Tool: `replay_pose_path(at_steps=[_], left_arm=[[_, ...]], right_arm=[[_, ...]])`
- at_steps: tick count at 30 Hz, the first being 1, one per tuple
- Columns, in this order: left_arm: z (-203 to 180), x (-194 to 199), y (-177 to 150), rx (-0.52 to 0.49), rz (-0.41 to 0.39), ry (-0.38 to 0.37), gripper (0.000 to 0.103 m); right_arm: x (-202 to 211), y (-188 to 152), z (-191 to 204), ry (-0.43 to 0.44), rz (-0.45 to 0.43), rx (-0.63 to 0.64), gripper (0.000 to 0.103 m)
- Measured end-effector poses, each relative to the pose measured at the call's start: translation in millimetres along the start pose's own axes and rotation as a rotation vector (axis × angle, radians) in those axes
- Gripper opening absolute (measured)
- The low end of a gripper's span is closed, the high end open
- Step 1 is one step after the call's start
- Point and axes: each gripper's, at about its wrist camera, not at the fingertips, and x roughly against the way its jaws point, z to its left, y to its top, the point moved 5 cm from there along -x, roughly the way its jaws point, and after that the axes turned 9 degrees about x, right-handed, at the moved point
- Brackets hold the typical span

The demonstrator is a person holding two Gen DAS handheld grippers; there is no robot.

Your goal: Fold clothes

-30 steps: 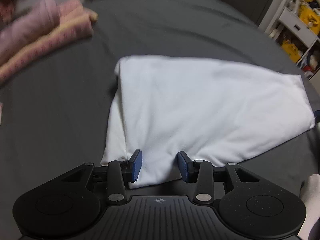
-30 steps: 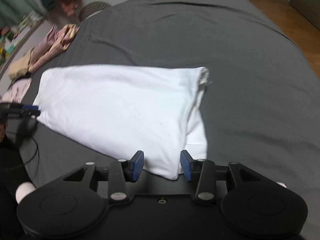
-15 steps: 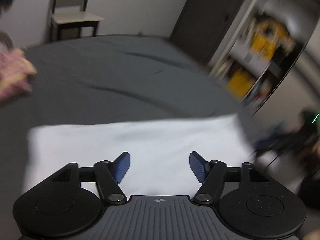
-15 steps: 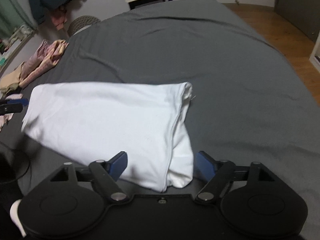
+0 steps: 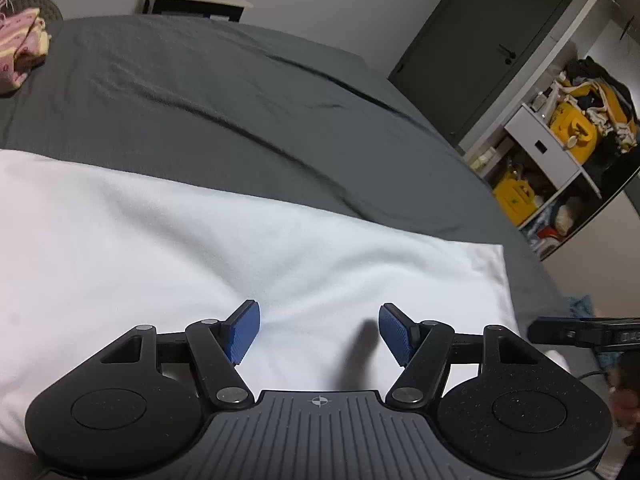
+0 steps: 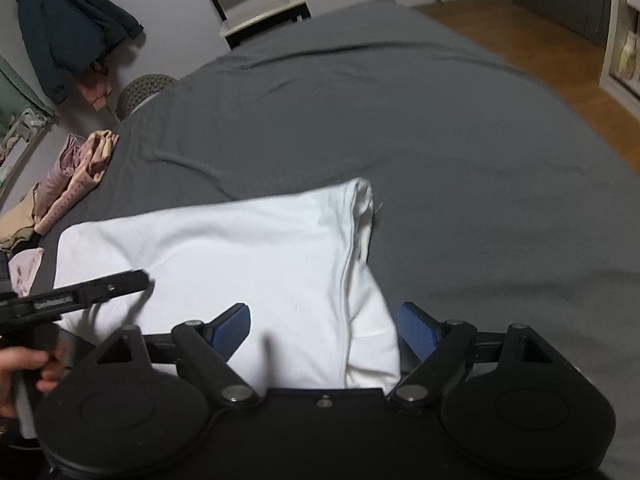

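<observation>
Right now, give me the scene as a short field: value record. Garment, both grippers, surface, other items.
garment: white garment, folded flat on the bed, folded edge toward the right side in the right wrist view
surface: dark grey bed sheet
left gripper: fingers open, over the white garment, nothing held
right gripper: fingers open, straddling the garment's near corner, not closed on it
other clothes: pink folded pile at the bed's far left edge
background: chair beyond the bed; shelf unit with yellow items
</observation>
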Motion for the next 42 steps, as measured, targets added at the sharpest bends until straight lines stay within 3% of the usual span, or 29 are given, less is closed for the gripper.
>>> replay_pose_path(at_steps=[3, 6, 9, 11, 13, 15, 19, 23, 32, 34, 40, 42], left_arm=[[5, 19, -1, 0.077, 0.009, -0.098, 0.067], [8, 13, -19, 0.049, 0.079, -0.113, 0.067], [10, 13, -27, -0.006, 0.042, -0.126, 0.067], [9, 20, -26, 0.02, 0.059, -0.118, 0.067], [7, 27, -29, 0.06, 0.093, -0.16, 0.067], [6, 23, -40, 0.039, 0.128, -0.147, 0.067], [11, 27, -50, 0.048, 0.097, -0.153, 0.067], [-1, 36, -33, 0.091, 0.038, -0.187, 0.067], [3, -13, 34, 0.102, -0.027, -0.072, 0.067], [11, -30, 35, 0.136, -0.007, -0.063, 0.067], [0, -26, 46, 0.113, -0.065, -0.086, 0.067], [2, -35, 48, 0.107, -0.03, -0.046, 0.067]], right_arm=[[0, -2, -7, -0.02, 0.007, -0.027, 0.087], [-6, -5, -15, -0.011, 0.027, -0.078, 0.087], [-14, -4, -20, -0.009, 0.015, -0.091, 0.087], [-22, -3, -19, -0.016, 0.032, -0.052, 0.087], [-31, -3, -20, -0.019, 0.057, -0.024, 0.087], [-37, -6, -23, -0.019, 0.072, -0.051, 0.087], [-41, -8, -24, -0.01, 0.08, -0.083, 0.087], [-38, -8, -20, 0.008, 0.068, -0.079, 0.087], [-37, -8, -21, 0.025, 0.067, -0.075, 0.089], [-38, -7, -21, 0.027, 0.067, -0.076, 0.089], [-36, -9, -18, 0.023, 0.057, -0.081, 0.089], [-35, -9, -18, 0.013, 0.054, -0.087, 0.09]])
